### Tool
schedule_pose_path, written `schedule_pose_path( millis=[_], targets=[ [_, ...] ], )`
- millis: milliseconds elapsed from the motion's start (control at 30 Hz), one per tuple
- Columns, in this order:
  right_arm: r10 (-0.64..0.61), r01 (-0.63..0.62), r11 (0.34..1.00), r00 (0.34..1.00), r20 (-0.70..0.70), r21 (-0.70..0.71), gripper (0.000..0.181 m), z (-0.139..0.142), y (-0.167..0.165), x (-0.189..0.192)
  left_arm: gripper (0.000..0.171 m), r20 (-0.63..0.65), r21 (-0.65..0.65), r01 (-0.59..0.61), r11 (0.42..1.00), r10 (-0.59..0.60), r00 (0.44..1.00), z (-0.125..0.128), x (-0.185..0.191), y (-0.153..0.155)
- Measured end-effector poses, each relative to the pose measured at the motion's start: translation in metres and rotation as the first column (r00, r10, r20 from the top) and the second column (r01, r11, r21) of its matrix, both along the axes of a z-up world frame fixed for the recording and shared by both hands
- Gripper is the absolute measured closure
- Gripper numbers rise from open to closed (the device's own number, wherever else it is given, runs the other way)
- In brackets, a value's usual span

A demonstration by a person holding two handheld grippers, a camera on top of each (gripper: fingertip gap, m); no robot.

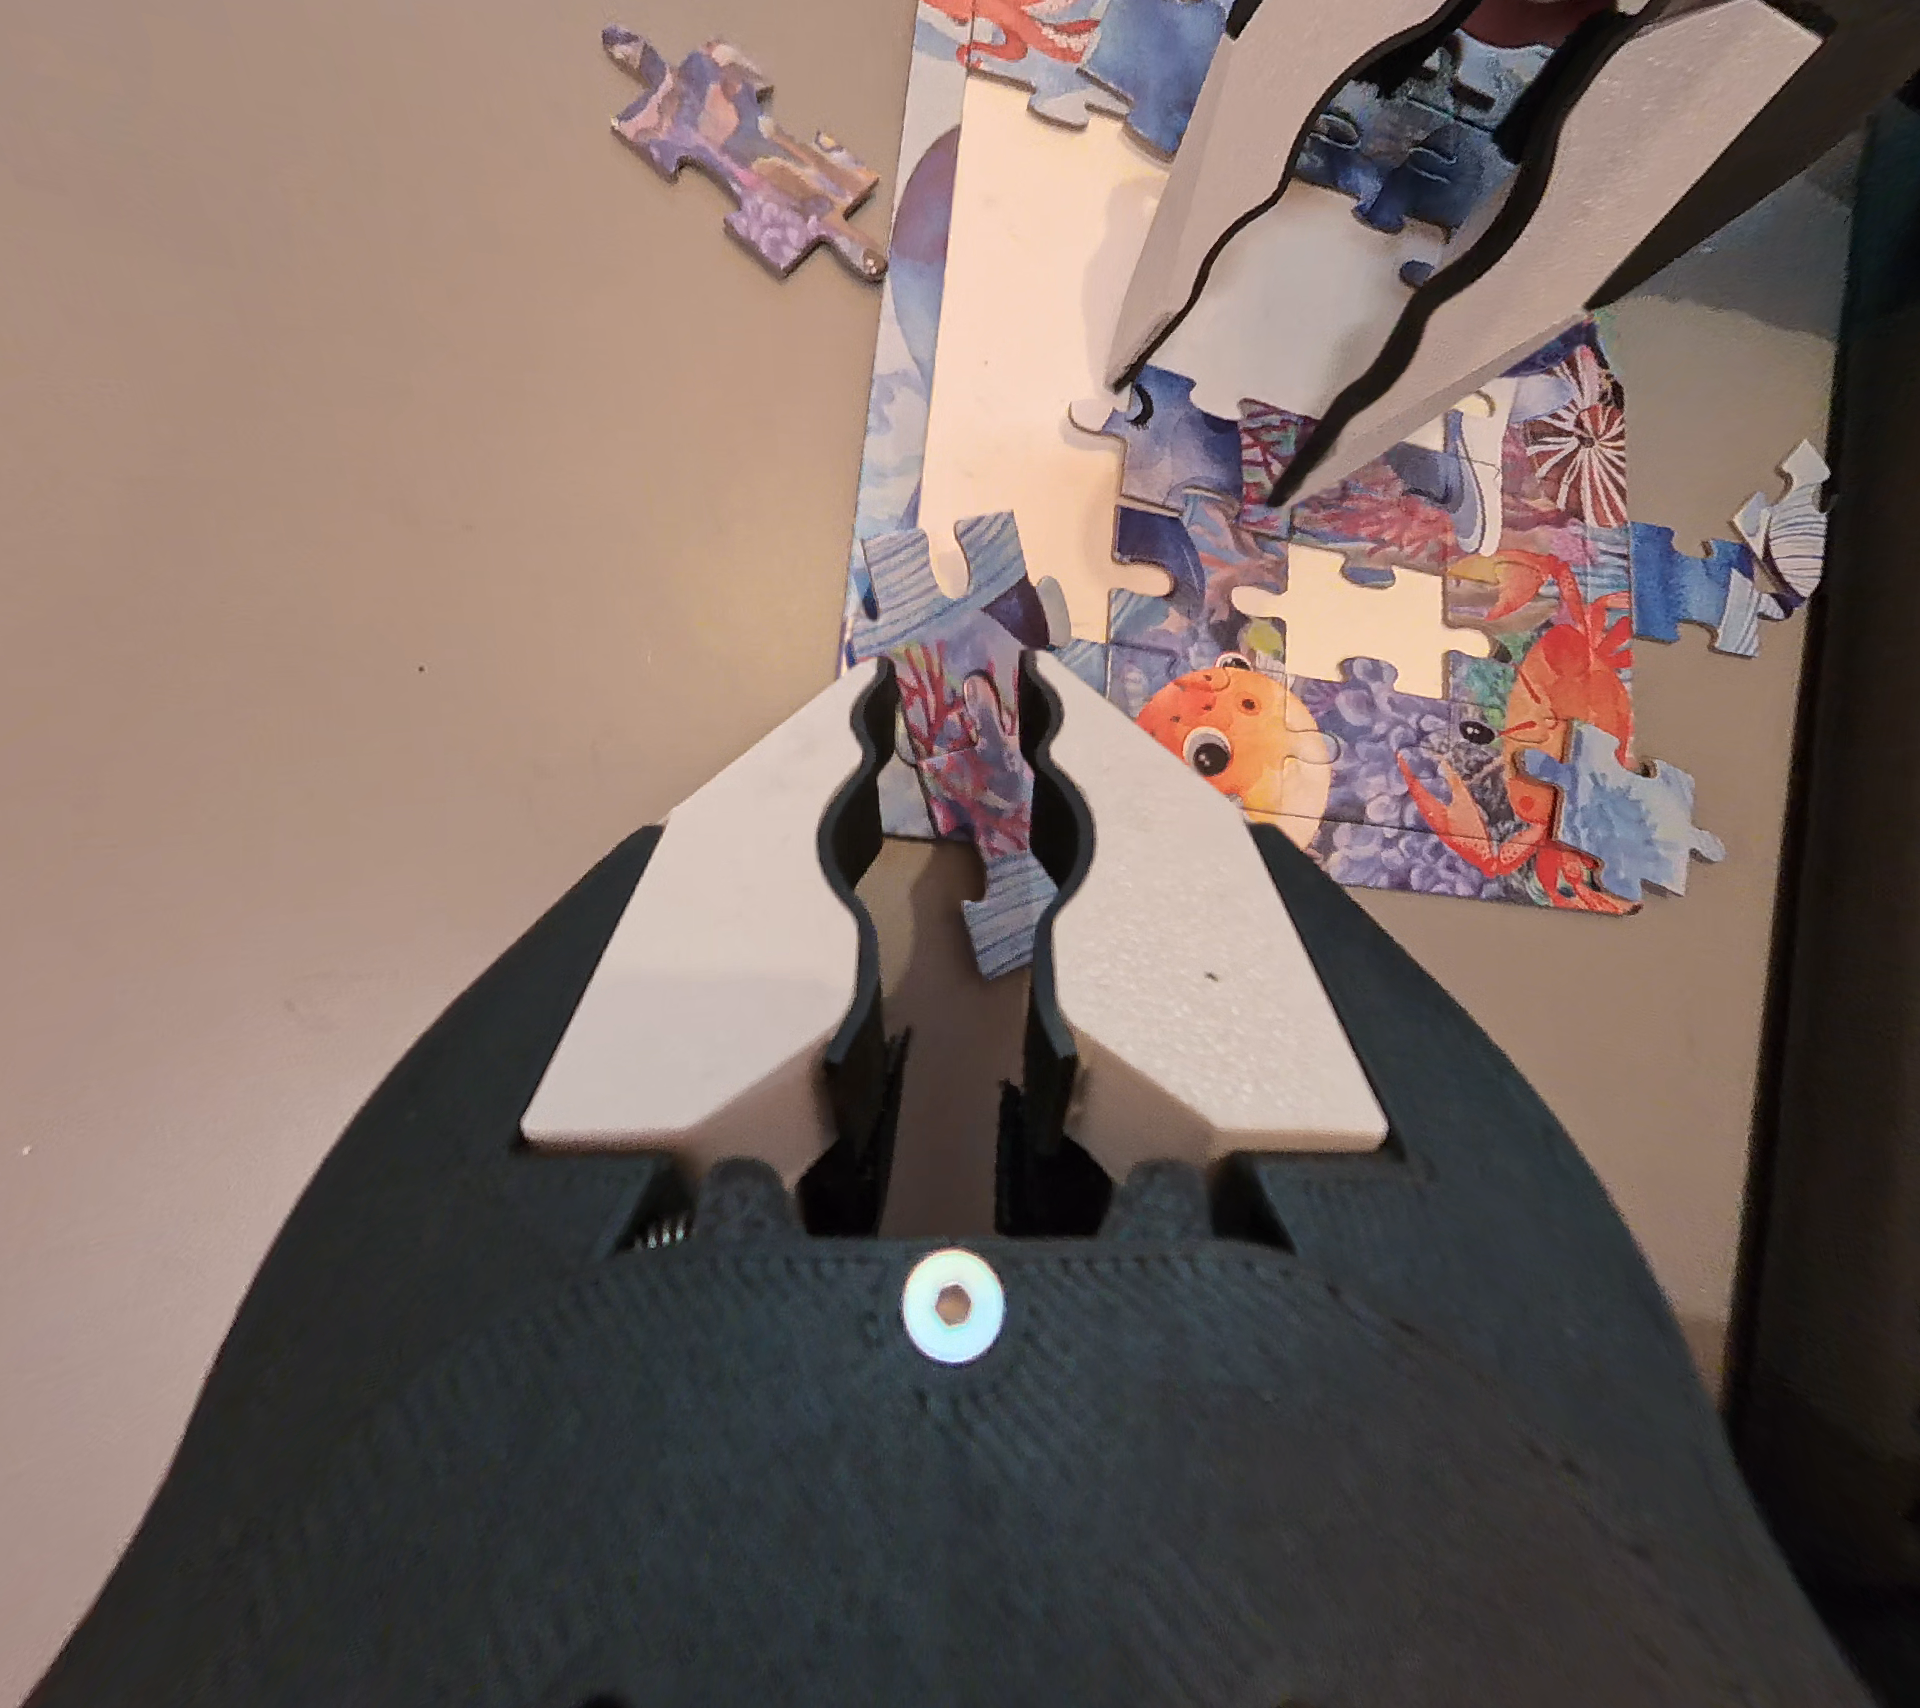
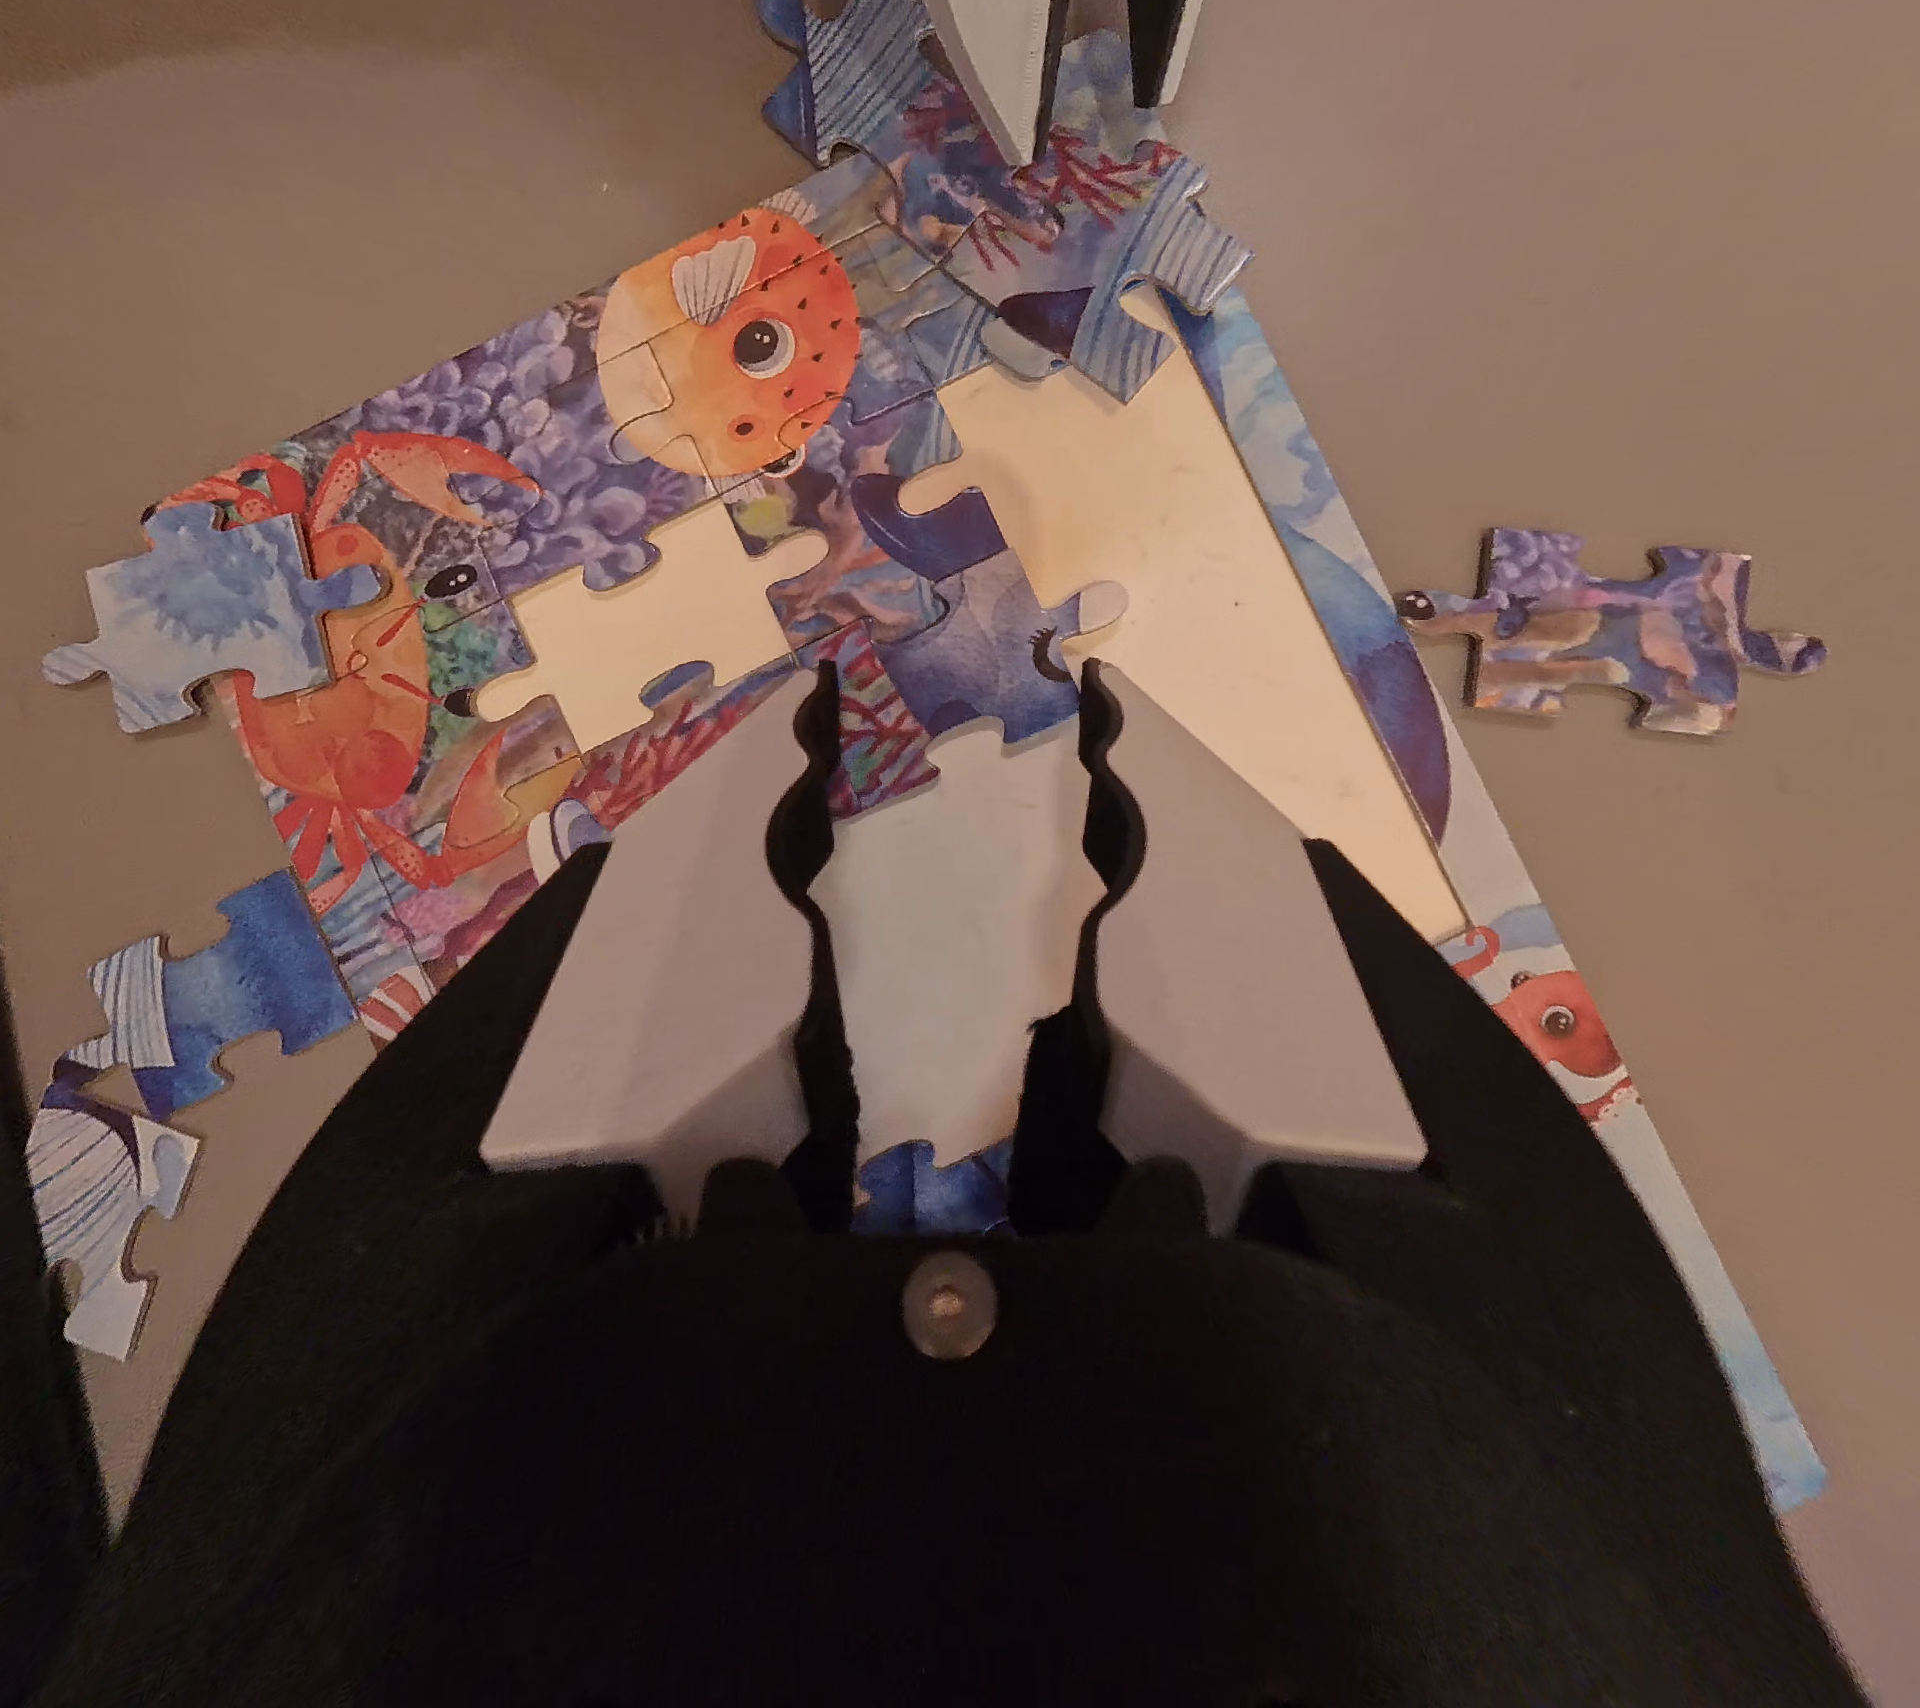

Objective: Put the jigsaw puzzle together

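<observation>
Here, left tool (image 1: 961,671) narrowly parted over a coral puzzle piece (image 1: 971,765), right tool (image 2: 956,671) open, empty.

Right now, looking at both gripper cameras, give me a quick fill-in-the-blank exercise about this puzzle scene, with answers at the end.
1. The left gripper is shut on a puzzle ____.
2. The right gripper holds nothing; it is ____.
3. The puffer fish on the puzzle board is coloured ____.
4. The loose purple piece lies on the table, ____ the board.

Answers: piece; open; orange; outside
</observation>
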State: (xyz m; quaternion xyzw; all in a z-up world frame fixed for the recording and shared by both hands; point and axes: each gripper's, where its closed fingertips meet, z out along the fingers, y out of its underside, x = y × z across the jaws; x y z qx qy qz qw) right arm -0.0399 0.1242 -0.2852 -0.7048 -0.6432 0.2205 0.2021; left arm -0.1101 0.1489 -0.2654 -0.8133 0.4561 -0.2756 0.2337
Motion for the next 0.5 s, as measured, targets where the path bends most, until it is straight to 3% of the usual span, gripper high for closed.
schedule_pose_path(
  millis=[300,500],
  targets=[
    [0.007,-0.006,1.0,1.0,-0.018,0.021,0.154,0.004,-0.001,0.002,0.14,0.022,0.055,0.164,0.985,-0.165,0.986,0.014,0.046,-0.024],
    [0.01,-0.009,1.0,1.0,-0.025,0.021,0.154,0.003,-0.001,0.002,0.1,-0.059,0.06,0.261,0.964,-0.257,0.964,0.004,0.075,-0.046]
  ],
)
